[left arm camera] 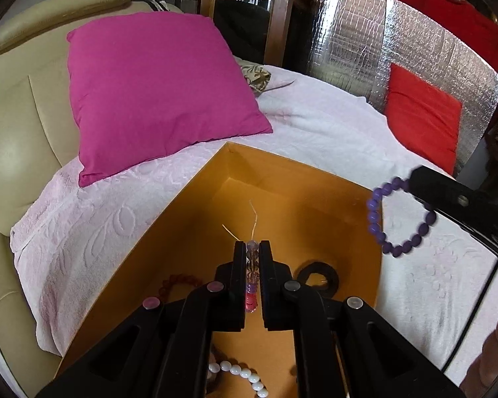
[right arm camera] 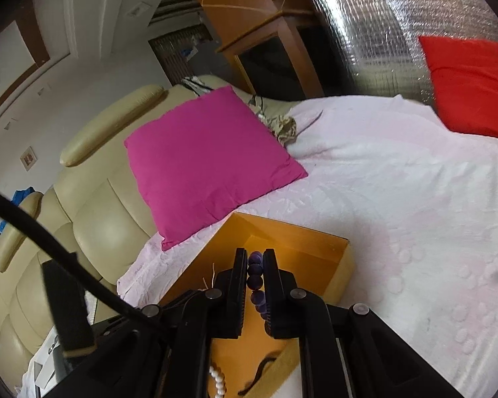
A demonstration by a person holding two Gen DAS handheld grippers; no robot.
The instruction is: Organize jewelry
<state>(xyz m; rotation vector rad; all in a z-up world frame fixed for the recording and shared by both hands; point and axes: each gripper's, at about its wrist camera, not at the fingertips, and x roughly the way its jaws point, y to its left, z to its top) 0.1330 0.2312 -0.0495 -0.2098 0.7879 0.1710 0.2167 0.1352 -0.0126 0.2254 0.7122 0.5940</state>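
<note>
An open orange box (left arm camera: 282, 179) sits on a pale pink blanket; it also shows in the right wrist view (right arm camera: 298, 235). My left gripper (left arm camera: 252, 245) is shut on a beaded bracelet (left arm camera: 251, 272) of clear, brown and pink beads with loose string ends, held above the box. My right gripper (right arm camera: 255, 255) is shut on a purple bead bracelet (right arm camera: 255, 278); in the left wrist view that bracelet (left arm camera: 378, 219) hangs from the right gripper above the box's right edge. In the box lie a white pearl bracelet (left arm camera: 245, 374), a red bead bracelet (left arm camera: 179, 280) and a black ring-shaped band (left arm camera: 318, 275).
A magenta cushion (left arm camera: 156, 93) lies on the blanket (left arm camera: 93, 232) beyond the box, against a cream leather sofa (left arm camera: 20, 126). A red cushion (left arm camera: 421, 119) leans on a silver foil panel (left arm camera: 355, 49) at the right. A black cable (right arm camera: 49, 242) crosses the left of the right wrist view.
</note>
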